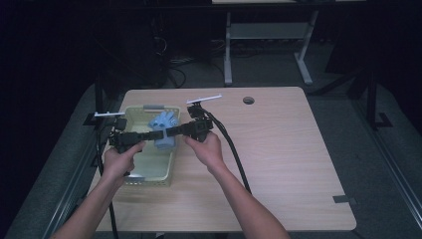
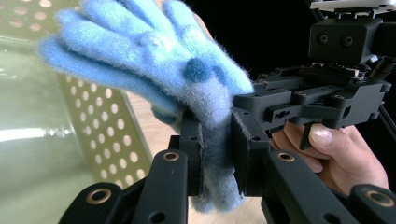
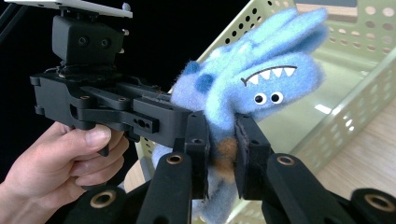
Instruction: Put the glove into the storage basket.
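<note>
Presently, on a light wood-grain worktop (image 1: pixel 278 149), the following stand in view.

Item one — a pale green perforated basket (image 1: pixel 130 115) at the left side of the worktop, its long axis running away from the person. Its walls are pierced with rows of round holes, seen close in the left gripper view (image 2: pixel 109 126) and the right gripper view (image 3: pixel 355 112).

Item two — a fuzzy blue glove (image 1: pixel 163 130), held up over the basket's right half, between the two grippers. One face carries darker blue spots (image 2: pixel 154 60); the other carries a stitched toothed mouth and two small googly eyes (image 3: pixel 261 84). The fingers point up and away; the cuff hangs down between the jaws.

Item three: left gripper (image 1: pixel 153 134), held in the person's left hand (image 1: pixel 119 162), reaching rightward over the basket. Its jaws are closed narrowly on the glove's cuff (image 2: pixel 215 154), pads pressing the fabric from both sides.

Item four: right gripper (image 1: pixel 166 132), held in the right hand (image 1: pixel 206 149), reaching leftward to meet the other. Its jaws likewise pinch the glove's lower part (image 3: pixel 220 154), drawn close together. A black cable (image 1: pixel 234 154) trails from it across the worktop toward the person.

Also noted: a round hole (image 1: pixel 248 100) near the worktop's far edge, and a grey strip (image 1: pixel 344 199) at its near right edge.
</note>
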The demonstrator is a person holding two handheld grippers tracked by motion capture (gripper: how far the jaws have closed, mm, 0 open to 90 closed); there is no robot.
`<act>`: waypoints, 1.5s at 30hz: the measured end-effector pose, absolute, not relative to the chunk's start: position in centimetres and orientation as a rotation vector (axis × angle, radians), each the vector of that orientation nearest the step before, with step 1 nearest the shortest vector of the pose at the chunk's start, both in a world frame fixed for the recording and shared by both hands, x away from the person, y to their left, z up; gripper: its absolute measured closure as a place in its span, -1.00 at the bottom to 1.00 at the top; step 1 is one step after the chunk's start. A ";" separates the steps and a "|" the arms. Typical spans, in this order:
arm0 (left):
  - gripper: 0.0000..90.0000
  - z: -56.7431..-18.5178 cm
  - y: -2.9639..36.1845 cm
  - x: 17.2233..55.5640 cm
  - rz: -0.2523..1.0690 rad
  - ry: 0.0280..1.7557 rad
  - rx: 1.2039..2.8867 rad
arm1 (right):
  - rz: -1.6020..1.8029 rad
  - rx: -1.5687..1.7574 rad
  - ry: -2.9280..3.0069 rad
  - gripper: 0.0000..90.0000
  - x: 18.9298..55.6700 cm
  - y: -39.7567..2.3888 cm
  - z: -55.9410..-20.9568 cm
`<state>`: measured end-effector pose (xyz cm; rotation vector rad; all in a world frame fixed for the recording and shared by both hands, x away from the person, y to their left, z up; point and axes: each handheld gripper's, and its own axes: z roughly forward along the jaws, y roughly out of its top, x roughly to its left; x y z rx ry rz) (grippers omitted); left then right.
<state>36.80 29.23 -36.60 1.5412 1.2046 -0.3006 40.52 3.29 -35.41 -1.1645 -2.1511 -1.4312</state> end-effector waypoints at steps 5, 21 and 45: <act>0.69 -36.7 30.2 36.9 -0.309 1.202 1.549 | -1.421 -1.157 -2.149 0.72 40.6 4.1 -35.5; 0.69 -37.2 32.7 37.3 -0.323 1.195 1.559 | -1.425 -1.147 -2.098 0.72 41.1 6.3 -36.3; 0.69 -39.0 35.3 37.4 -0.333 1.318 1.643 | -1.367 -1.160 -2.066 0.70 41.3 9.6 -39.7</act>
